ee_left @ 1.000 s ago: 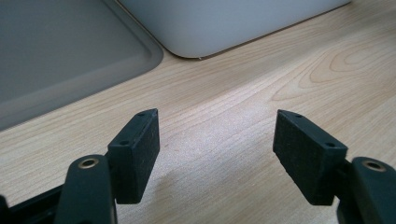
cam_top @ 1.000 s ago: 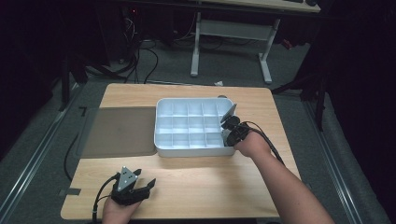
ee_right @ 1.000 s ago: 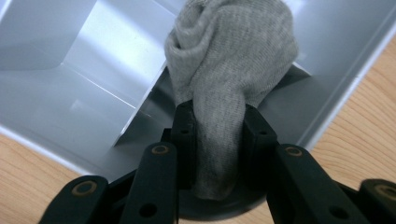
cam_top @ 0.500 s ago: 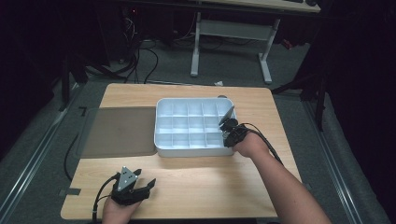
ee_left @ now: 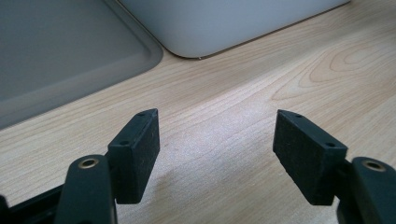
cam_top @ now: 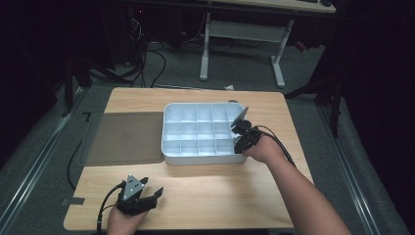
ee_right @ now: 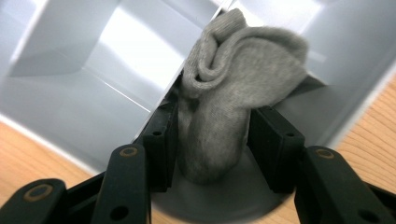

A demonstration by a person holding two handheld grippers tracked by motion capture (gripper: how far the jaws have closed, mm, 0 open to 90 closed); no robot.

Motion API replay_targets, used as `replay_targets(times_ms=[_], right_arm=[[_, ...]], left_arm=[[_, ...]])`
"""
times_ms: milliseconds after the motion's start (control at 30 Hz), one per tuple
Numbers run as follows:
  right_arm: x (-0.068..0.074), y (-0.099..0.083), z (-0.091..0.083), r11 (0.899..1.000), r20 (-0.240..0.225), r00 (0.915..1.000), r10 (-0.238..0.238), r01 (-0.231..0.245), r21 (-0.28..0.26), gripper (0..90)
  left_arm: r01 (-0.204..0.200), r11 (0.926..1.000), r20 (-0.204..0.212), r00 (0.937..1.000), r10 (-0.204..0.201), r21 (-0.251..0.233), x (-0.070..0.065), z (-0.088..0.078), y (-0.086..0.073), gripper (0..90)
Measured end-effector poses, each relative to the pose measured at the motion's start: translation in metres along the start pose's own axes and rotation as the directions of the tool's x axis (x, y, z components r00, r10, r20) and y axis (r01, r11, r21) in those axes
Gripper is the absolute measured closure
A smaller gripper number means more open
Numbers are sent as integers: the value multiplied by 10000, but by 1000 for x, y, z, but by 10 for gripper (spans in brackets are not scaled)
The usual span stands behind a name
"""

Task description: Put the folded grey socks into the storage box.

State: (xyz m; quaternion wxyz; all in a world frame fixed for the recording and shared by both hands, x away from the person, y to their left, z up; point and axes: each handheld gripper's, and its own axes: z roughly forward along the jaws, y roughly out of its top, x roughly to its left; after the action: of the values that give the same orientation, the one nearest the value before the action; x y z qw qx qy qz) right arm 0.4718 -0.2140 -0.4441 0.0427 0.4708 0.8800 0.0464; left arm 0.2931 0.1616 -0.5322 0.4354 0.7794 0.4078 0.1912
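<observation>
Two black jaws of the right gripper (ee_right: 212, 140) have just been opening around a rolled grey sock (ee_right: 233, 93), which stands in a corner compartment of the white divided tray (cam_top: 169, 147). Withdrawing straight up should leave it seated. Left gripper (ee_left: 217, 144) rests wide open on the wooden table (cam_top: 220, 191).

High view: above the near edge, facing forward and down on table (cam_top: 205, 191).
Gripper views: close, low.
Shared: white tray (cam_top: 169, 132), tabletop.
</observation>
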Motion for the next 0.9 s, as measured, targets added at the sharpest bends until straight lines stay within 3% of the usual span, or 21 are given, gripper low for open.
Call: replay_targets(times_ms=[33, 67, 100, 200, 367, 400, 667, 767, 900], right_arm=[[0, 0, -4, 9999, -8, 9999, 150, -151, -28, 533], [-2, 0, -6, 9998, -35, 10000, -16, 15, -174, 531], [0, -1, -9, 9996, -79, 9997, 237, -238, -122, 531], [-1, -1, -19, 9992, -183, 9998, 81, -89, -397, 566], [-1, -4, -29, 9979, -296, 9995, -146, 127, -635, 885], [0, -5, -28, 9985, -247, 9996, -161, 148, -528, 900], [2, -4, 8, 9993, -204, 9997, -134, 141, 334, 900], [4, -4, 14, 9990, -259, 9995, -188, 198, 398, 900], [4, -4, 9, 9993, -348, 9994, -73, 85, 364, 877]], left_arm=[[2, 10000, 4, 10000, -2, 0, 0, 0, 0, 322], [8, 10000, 7, 10000, -8, -2, 0, 0, 0, 322], [12, 10000, 8, 10000, -12, -2, 0, 0, 0, 322], [31, 10000, 1, 10000, -31, -13, 0, 0, 0, 322], [51, 10000, 2, 10000, -51, 5, 0, 1, 0, 323], [61, 10000, -1, 10000, -61, 4, 0, 1, 0, 323], [134, 9999, 27, 9999, -134, -17, 1, 0, 0, 323], [145, 9999, 38, 9999, -145, -17, 1, 0, 0, 323], [134, 9999, 39, 9999, -134, -9, 1, 0, 0, 323]])
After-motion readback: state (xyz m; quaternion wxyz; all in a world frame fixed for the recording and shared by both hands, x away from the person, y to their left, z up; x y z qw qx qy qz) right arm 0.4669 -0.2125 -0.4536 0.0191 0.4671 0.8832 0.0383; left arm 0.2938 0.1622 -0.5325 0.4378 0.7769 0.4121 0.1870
